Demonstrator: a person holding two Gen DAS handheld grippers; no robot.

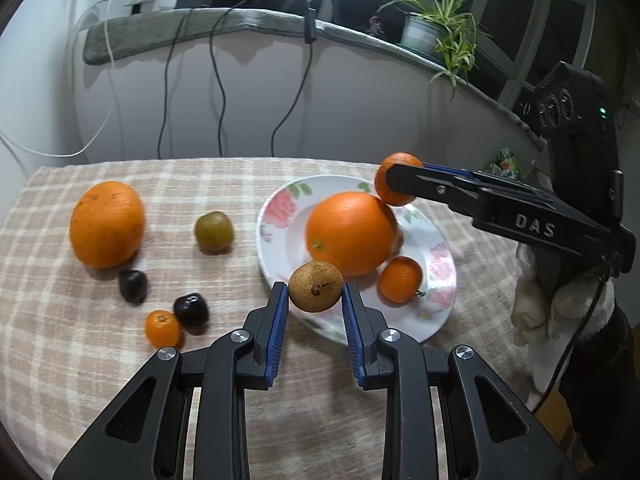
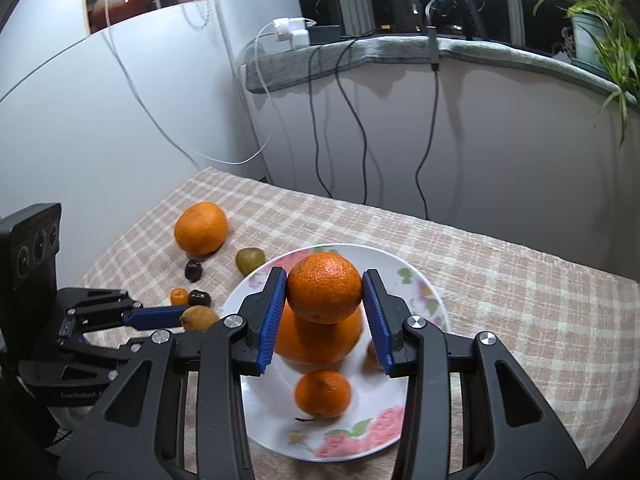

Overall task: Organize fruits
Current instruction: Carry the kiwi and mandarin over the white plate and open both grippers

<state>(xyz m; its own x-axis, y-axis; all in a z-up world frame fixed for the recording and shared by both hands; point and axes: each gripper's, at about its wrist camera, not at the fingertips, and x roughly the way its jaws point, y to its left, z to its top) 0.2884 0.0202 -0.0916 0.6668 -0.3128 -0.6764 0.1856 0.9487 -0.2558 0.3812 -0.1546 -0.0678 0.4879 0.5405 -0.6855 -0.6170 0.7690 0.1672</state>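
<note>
The left tool pinches a small round brown fruit between its blue ribbed pads. The fruit has rough, dull tan skin with a dark stem scar facing the camera. It hangs in the air above the near rim of the plate.

The right tool pinches a mandarin between its pads. The peel is bright orange, pitted and speckled with small dark dots. It hangs above the plate, over the large orange.

The plate is white with pink flowers and green leaves (the pattern runs around the rim). It rests on the counter, which is covered by a beige checked cloth. On the plate lie the large orange, smooth and glossy with a green stem end, and a smaller mandarin just beside it.

To the left of the plate, on the cloth, lie these fruits:
- a big, slightly flattened orange;
- an olive-green round fruit;
- two dark, near-black fruits;
- a tiny orange fruit, touching the nearer dark one.

A gloved hand grips the right tool's handle.
</note>
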